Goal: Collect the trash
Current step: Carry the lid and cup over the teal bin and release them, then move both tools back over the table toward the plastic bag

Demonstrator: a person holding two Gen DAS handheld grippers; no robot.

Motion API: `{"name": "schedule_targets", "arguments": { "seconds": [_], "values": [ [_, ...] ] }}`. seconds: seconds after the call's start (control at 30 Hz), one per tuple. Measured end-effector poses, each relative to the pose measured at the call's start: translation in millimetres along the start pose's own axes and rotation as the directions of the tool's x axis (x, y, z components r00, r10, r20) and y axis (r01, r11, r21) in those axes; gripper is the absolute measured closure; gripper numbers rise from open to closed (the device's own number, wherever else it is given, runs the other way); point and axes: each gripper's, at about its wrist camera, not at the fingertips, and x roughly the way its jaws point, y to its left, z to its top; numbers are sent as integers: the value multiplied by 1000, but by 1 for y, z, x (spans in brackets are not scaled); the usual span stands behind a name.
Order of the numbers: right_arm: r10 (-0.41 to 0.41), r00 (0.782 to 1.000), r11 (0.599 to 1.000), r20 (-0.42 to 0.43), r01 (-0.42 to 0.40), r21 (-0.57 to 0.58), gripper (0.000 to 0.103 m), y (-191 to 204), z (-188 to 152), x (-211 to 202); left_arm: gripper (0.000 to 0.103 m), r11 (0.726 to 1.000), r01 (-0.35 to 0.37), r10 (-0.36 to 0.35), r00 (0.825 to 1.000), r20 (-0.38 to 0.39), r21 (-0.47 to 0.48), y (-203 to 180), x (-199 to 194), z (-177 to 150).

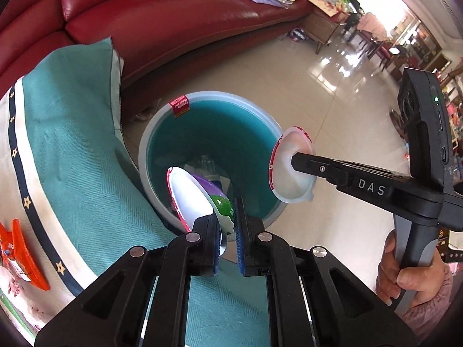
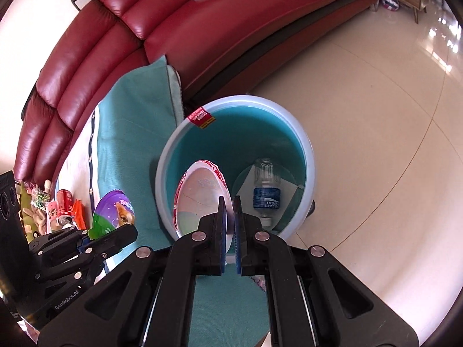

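Both grippers are hanging over the teal bin (image 2: 306, 156) beside the clothed table's edge (image 1: 86, 173). Right gripper (image 2: 230, 202) is clamping the rim of a red-edged white cup (image 2: 199, 196), mouth tilted sideways, directly above the opening. Left gripper (image 1: 230, 217) is pinching a purple-green cup (image 1: 202, 199) above the bin's near rim, slightly nearer the table. A bottle (image 2: 266, 190) is lying at the bottom.

Two grippers, the left gripper (image 1: 228, 231) and the right gripper (image 2: 230, 222), each pinch one paper bowl: a purple-and-green paper bowl (image 1: 199, 199) and a red-rimmed paper bowl (image 2: 199, 196). One teal bin (image 2: 173, 156) holds one plastic bottle (image 2: 266, 190). One red sofa (image 2: 202, 29), one soda can (image 2: 65, 202).
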Motion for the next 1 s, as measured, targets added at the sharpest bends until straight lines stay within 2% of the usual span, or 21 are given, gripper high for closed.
{"name": "schedule_targets", "arguments": {
  "seconds": [0.13,0.2,0.23,0.27,0.3,0.37,0.4,0.47,0.5,0.57,0.77,1.0],
  "values": [
    [-24,1000,1000,-2,24,7,94,-2,3,7,90,1000,-1,1,999,-33,-15,2,15,5],
    [-26,1000,1000,-9,26,14,85,-3,3,10,69,1000,-12,11,999,-36,-27,6,19,6],
    [-26,1000,1000,-8,26,15,72,-3,3,10,47,999,-24,23,999,-32,-32,6,19,6],
    [-31,1000,999,-4,31,15,56,-2,3,10,33,999,-35,34,999,-22,-35,8,18,5],
    [-36,999,999,3,36,12,52,-2,3,10,30,998,-43,43,999,-10,-36,9,18,4],
    [-40,999,999,7,40,15,47,-2,2,9,16,998,-52,52,999,-5,-45,11,16,3],
    [-39,999,999,5,39,21,44,-3,2,9,14,997,-53,53,999,-7,-54,14,15,3],
    [-41,999,999,6,40,32,30,-4,2,7,11,997,-48,48,999,-6,-68,17,12,1],
    [-41,999,998,6,41,37,28,-4,2,6,10,996,-49,49,999,-8,-72,18,11,1],
    [-49,999,998,4,49,45,26,-3,0,4,7,995,-52,51,999,-14,-83,20,9,-2],
    [-71,997,997,1,71,36,19,3,-5,-7,6,992,-48,46,999,-20,-116,25,0,-13],
    [-72,997,997,6,72,0,19,22,-15,-19,6,989,-43,44,999,5,-141,31,-19,-27]
  ]
}}
